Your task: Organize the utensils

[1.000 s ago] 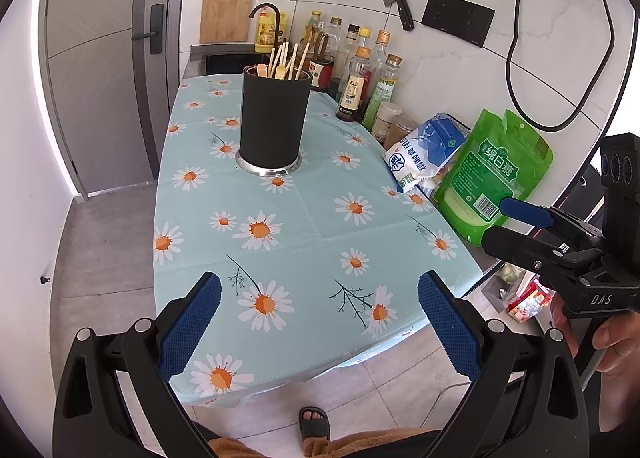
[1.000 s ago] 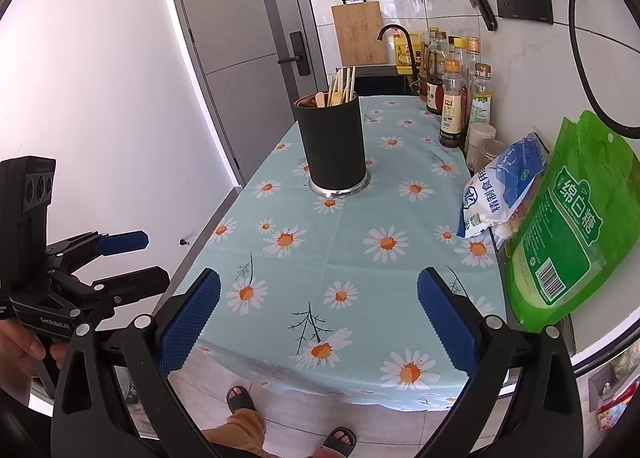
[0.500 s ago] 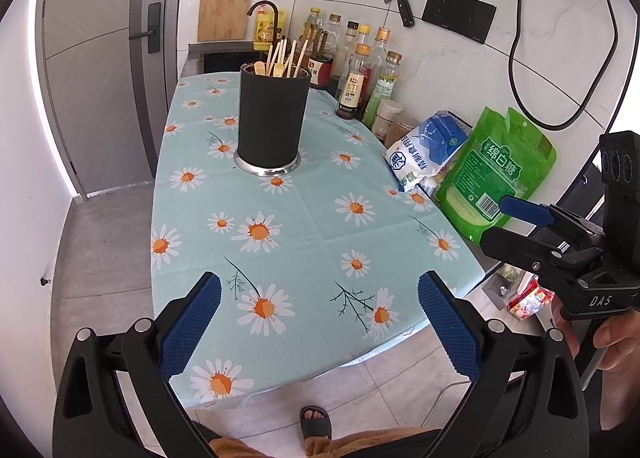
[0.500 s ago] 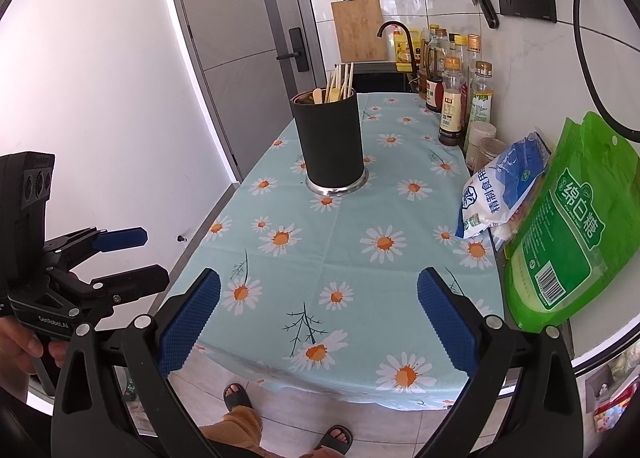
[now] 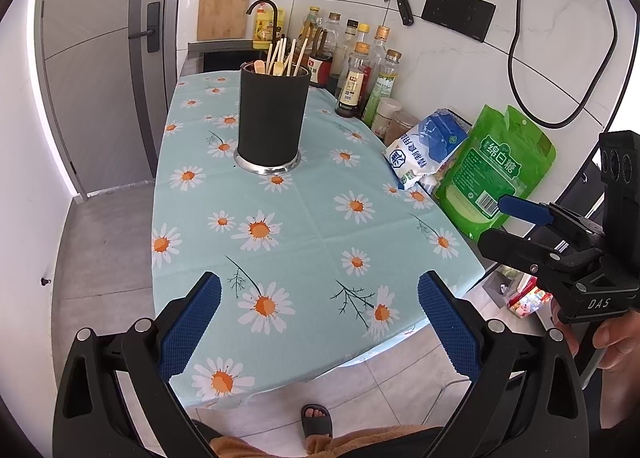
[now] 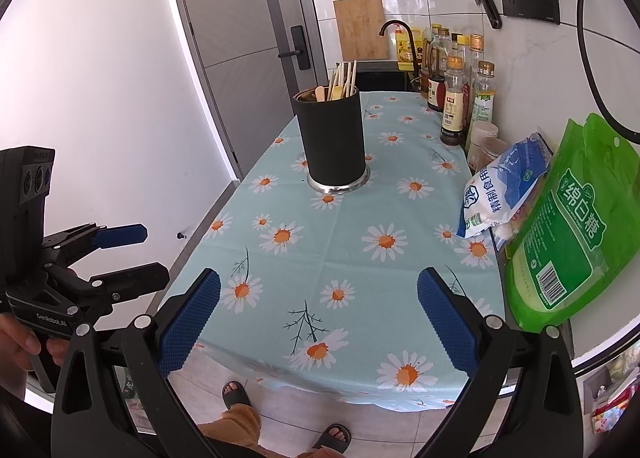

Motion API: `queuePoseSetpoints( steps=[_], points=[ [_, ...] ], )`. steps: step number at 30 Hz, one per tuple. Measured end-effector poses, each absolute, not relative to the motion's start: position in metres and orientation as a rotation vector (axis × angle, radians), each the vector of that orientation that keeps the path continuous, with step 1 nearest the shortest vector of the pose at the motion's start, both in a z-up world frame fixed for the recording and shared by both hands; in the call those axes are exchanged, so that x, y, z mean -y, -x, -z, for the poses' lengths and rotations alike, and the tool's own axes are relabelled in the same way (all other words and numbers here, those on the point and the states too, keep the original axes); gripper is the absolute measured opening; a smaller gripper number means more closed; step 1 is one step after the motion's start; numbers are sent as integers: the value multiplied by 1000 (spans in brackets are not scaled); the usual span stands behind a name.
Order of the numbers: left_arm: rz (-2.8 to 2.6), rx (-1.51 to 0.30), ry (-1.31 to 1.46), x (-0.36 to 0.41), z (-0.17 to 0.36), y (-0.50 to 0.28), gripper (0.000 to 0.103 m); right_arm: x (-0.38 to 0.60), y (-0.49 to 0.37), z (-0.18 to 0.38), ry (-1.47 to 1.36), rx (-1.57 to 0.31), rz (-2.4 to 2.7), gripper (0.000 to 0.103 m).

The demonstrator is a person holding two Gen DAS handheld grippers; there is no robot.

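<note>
Left tool: jaws wide apart, empty, over the near table edge.
Right tool: jaws wide apart, empty, over the near edge.
Table: daisy cloth.
Holder: black cylinder, upright, mid-table toward the far end.
Utensils: chopsticks and spoons standing in the holder, long axes near vertical, upper ends fanning rightward.
Bags: leaning at the right wall.

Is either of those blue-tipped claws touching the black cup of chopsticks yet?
Apart. In both wrist views the black holder stands far up the tablecloth, with open cloth between it and the left gripper and right gripper.
</note>
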State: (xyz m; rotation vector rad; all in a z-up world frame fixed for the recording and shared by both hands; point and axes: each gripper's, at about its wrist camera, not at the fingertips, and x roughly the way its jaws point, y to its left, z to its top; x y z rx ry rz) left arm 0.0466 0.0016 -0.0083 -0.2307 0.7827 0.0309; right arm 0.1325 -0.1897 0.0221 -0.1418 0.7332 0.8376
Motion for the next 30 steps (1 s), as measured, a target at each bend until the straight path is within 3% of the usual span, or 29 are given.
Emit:
queuePoseSetpoints(
  steps=[30],
  points=[
    [-25, -774, 222, 4, 3, -39, 96, 182, -130, -18, 167, -739, -851, 98]
  ],
)
